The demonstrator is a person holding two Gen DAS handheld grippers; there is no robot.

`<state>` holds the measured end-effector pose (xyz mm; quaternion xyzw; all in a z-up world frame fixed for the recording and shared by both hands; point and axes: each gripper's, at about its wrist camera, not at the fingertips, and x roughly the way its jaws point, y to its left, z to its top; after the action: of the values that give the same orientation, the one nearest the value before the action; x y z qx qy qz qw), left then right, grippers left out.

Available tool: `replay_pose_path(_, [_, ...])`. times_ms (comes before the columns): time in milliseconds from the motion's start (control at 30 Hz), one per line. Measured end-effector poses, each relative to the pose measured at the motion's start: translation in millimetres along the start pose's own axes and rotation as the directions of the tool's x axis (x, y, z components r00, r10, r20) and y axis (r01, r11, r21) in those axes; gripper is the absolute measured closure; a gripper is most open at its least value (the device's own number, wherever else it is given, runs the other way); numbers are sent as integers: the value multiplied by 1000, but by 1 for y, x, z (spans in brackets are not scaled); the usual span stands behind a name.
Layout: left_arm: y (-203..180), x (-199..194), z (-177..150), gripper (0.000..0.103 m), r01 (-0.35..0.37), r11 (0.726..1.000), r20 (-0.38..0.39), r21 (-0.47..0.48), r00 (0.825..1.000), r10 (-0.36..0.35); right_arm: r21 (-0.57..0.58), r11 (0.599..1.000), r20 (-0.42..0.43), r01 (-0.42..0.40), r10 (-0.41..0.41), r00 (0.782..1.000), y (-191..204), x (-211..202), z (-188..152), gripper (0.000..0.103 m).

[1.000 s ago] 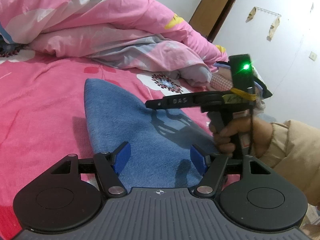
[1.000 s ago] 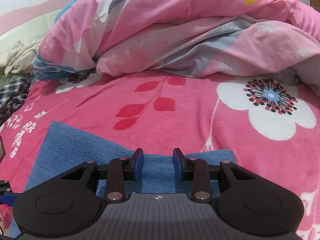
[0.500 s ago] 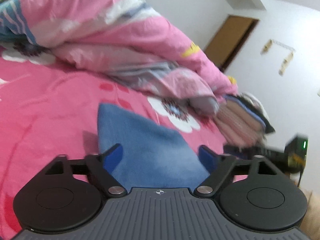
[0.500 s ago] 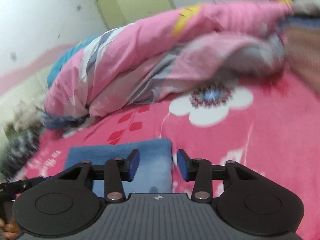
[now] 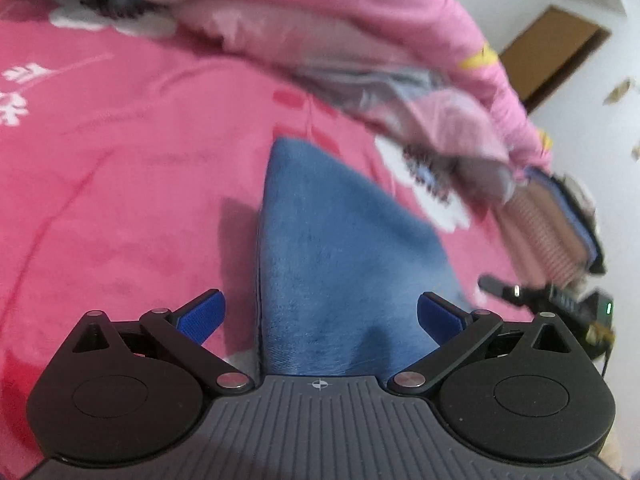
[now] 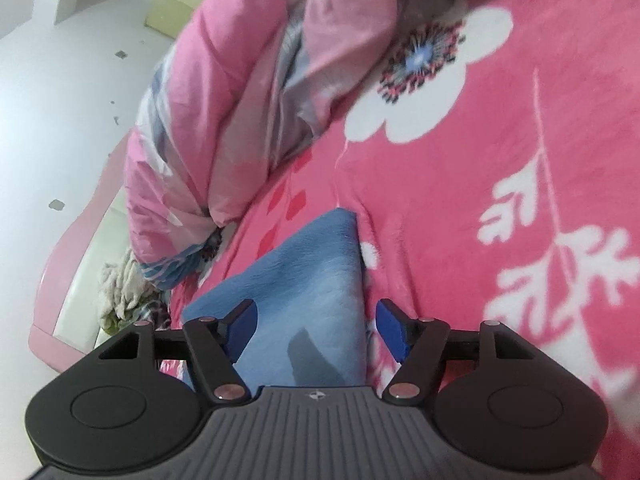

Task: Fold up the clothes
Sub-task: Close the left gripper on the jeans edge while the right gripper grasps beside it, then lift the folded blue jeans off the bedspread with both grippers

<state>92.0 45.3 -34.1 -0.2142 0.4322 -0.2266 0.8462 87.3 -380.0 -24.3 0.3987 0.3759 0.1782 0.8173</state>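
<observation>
The folded blue cloth [image 5: 340, 248] lies flat on the pink floral bed [image 5: 120, 160], below the bunched quilt [image 5: 360, 40]. The left gripper [image 5: 320, 316] has spread its fingers wider than a second ago, empty above the cloth. The right gripper [image 6: 316, 328] has also opened wider and tilted, holding nothing.

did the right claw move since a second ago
Yes. The right claw swung toward the blue cloth's right edge and rolled; the white flower on the bedspread went from right to upper centre. It also opened wider.
</observation>
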Motion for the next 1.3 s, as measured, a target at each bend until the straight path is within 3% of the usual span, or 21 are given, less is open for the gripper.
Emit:
replay_pose_path(200, [-10, 20, 0, 0, -23, 997, -44, 67, 999, 26, -58, 998, -84, -8, 3, 996, 12, 18, 10, 30])
replay_pose_path(333, [-19, 26, -2, 0, -44, 989, -58, 139, 997, 52, -100, 995, -159, -10, -6, 987, 17, 15, -1, 30])
replay_pose_path(433, [-17, 27, -4, 0, -30, 989, -52, 143, 998, 38, -103, 994, -210, -31, 9, 978, 18, 8, -9, 30])
replay_pose_path(767, [-11, 27, -4, 0, 23, 990, -52, 139, 999, -16, 2, 996, -250, -93, 90, 964, 12, 42, 13, 25])
replay_pose_path(800, [-11, 28, -5, 0, 28, 990, -52, 137, 998, -22, 16, 995, -247, -103, 103, 963, 10, 42, 14, 26])
replay_pose_path(900, [-11, 28, -5, 0, 35, 990, -53, 139, 998, -28, 27, 993, -253, -112, 115, 961, 5, 35, 11, 40])
replay_pose_path(1167, [-7, 27, -4, 0, 59, 989, -59, 136, 997, -52, 42, 988, -256, -145, 151, 955, 3, 44, 15, 41])
replay_pose_path(1300, [-3, 26, -3, 0, 84, 988, -64, 127, 995, -77, 43, 989, -244, -144, 150, 958, 2, 53, 16, 54])
